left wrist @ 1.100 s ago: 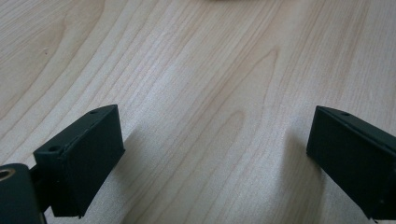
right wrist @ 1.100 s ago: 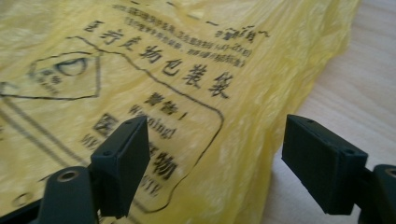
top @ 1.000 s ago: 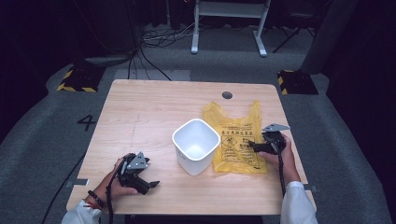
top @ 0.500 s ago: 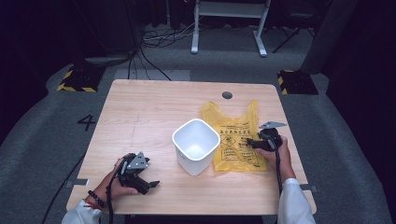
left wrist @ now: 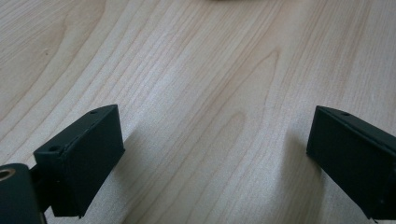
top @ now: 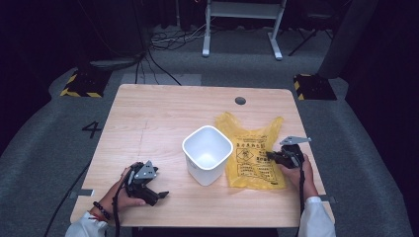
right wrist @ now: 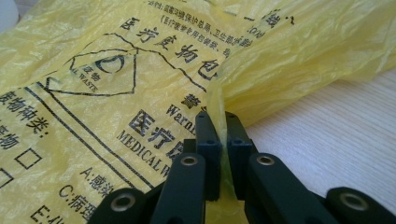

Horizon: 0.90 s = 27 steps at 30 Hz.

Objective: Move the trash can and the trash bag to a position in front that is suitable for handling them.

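Note:
A yellow medical waste bag (top: 252,148) with black print lies flat on the wooden table (top: 163,118), right of a white square bin (top: 207,154). My right gripper (top: 272,156) is at the bag's right edge. In the right gripper view the jaws are shut on a raised fold of the yellow bag (right wrist: 140,84), pinched at the right gripper (right wrist: 219,122). My left gripper (top: 157,196) rests on the table near the front left corner. In the left gripper view the left gripper (left wrist: 212,144) stands open over bare wood, with nothing between its fingers (left wrist: 84,154).
A small round hole (top: 240,100) sits in the table near its far edge. Beyond the table stand a white frame (top: 242,19), cables on the grey floor and yellow-and-black striped blocks (top: 79,84). The table's left half is bare wood.
My right gripper has slid left onto the bag's right edge and shut on a fold of it. The left gripper has not moved.

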Available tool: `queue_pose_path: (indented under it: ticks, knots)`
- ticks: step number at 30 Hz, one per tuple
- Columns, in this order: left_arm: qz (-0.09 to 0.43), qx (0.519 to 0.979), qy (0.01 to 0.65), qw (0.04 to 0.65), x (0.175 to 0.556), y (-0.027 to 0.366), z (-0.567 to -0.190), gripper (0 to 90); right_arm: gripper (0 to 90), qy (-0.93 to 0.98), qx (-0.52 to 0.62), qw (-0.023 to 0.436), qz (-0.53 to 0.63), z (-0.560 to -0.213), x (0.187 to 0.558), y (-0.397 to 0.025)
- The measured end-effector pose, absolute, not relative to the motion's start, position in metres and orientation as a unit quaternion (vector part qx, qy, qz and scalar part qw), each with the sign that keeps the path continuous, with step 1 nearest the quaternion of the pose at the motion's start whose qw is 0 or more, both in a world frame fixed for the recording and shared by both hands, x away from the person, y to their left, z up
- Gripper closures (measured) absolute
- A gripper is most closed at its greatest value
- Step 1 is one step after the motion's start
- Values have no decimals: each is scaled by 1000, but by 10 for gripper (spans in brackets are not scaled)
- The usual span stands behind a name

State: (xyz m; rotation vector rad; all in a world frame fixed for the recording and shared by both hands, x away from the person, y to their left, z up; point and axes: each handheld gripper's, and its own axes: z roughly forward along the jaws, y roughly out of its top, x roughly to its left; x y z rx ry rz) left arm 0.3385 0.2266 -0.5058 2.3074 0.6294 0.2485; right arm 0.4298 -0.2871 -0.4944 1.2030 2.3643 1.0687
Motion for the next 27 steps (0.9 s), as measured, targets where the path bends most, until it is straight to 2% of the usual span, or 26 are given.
queue_pose_path:
  ticks: [6,11,27]
  knots:
    - [97,895,244,360,338,227,-506,37,878,810,427,157,369,-494,422,-294]
    - [98,894,248,360,337,227,-506,39,876,803,434,139,384,-499,413,-293]
    - [97,893,249,361,337,227,-506,39,878,803,430,144,387,-500,376,-293]
